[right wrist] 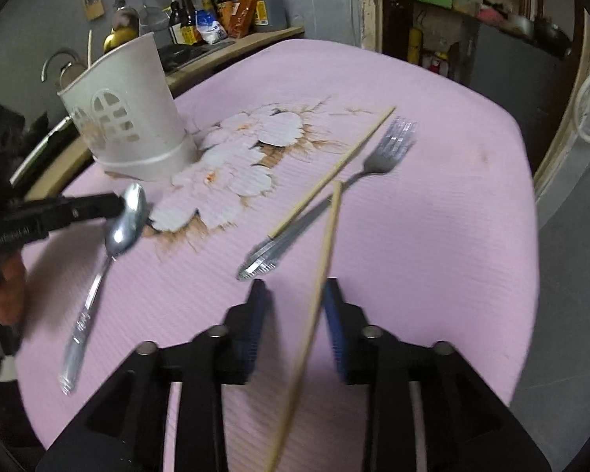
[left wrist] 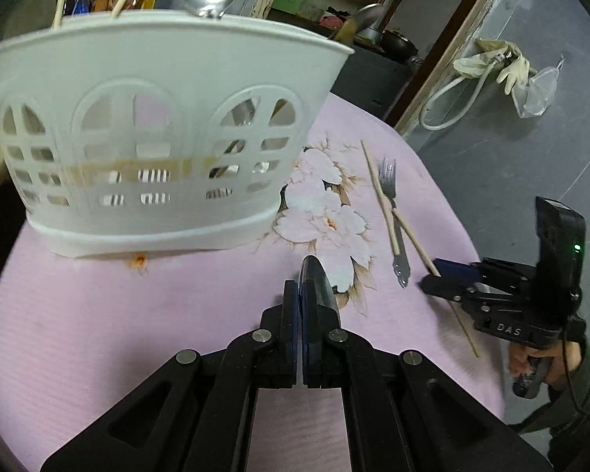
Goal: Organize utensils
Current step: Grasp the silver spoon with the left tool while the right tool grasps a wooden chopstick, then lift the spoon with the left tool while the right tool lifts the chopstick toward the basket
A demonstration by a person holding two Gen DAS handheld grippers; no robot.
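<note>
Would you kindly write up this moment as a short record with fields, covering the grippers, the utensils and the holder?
surface: pink cloth with flower print
holder: white caddy, upright, utensils standing in it
left gripper: shut on a spoon by its bowl
right gripper: jaws apart, a chopstick between them, grip unclear
loose on cloth: fork, second chopstick crossing its handle

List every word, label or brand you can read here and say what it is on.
"DAS": white letters on the black body of the right gripper.
Lettering on the left gripper: too blurred to read.
Labels on the sauce bottles: too small to read.
Spoon handle marking: blurred, unreadable.
</note>
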